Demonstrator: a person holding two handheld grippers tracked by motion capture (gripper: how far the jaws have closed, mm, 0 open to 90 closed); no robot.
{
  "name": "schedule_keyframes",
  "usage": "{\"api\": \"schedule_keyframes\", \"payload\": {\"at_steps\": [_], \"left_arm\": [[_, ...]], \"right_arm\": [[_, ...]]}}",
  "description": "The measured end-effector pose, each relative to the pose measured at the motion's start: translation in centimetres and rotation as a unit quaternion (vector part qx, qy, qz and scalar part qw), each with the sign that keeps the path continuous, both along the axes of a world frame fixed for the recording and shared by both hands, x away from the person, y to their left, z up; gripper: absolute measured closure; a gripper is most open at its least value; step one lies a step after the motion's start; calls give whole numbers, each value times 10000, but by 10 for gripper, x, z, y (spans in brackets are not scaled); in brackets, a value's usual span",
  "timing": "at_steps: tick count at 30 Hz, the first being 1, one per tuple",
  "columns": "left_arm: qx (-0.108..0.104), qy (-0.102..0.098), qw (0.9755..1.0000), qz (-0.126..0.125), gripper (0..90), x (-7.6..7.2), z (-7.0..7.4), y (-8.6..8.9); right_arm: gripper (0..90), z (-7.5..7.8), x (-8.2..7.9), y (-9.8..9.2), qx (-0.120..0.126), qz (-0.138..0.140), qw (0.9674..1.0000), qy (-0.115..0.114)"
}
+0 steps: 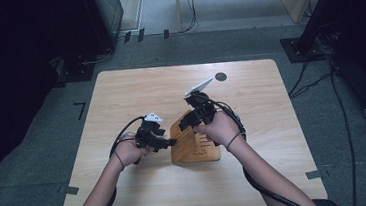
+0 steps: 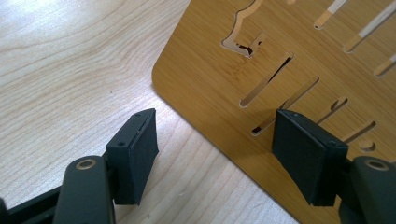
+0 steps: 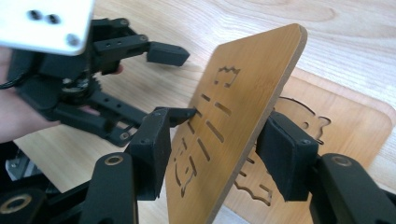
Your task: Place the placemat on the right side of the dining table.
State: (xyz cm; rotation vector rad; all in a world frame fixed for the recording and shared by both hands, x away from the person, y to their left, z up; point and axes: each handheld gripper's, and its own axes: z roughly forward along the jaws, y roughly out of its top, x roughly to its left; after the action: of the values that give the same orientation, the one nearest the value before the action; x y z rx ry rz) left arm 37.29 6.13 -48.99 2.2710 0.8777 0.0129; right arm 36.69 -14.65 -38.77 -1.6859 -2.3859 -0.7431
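A thin bamboo board (image 3: 243,84) with slots and a crown-shaped cut-out stands tilted up on edge. It passes slantwise between the jaws of my right gripper (image 3: 219,126), and both pads seem to press on it. A second bamboo board (image 3: 355,121) with animal-shaped cut-outs lies flat beneath it. My left gripper (image 3: 180,83) is open at the raised board's left face, with one fingertip (image 3: 187,112) touching it. In the left gripper view the raised board (image 2: 210,74) has its edge running between the open pads of the left gripper (image 2: 215,126). From above, the left gripper (image 1: 167,142) and right gripper (image 1: 187,120) meet over the boards (image 1: 206,153).
The light wooden table (image 1: 135,92) has bare surface all round the boards and a small dark round mark (image 1: 221,76) near its far edge. Cables (image 1: 314,79) trail over the carpet on the right, and dark equipment stands at the back left.
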Motion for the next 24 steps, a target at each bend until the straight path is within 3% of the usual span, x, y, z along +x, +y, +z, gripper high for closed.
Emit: {"api": "schedule_keyframes", "payload": {"at_steps": [2, 14, 18, 24], "left_arm": [[0, -10, 10000, 2, 299, 0, 1, 0], [-42, 12, 10000, 13, 310, 0, 2, 1], [-85, 12, 10000, 28, 306, 1, 2, 2], [-88, 25, 10000, 35, 303, 1, 1, 2]], "right_arm": [[460, 3, -1, 4, -49, 71, 10000, -50], [472, 10, 3, 23, -286, 172, 9993, 151], [518, -1, 4, 38, -699, 454, 9964, 122], [574, -11, 10, 43, -758, 484, 9957, 214]]}}
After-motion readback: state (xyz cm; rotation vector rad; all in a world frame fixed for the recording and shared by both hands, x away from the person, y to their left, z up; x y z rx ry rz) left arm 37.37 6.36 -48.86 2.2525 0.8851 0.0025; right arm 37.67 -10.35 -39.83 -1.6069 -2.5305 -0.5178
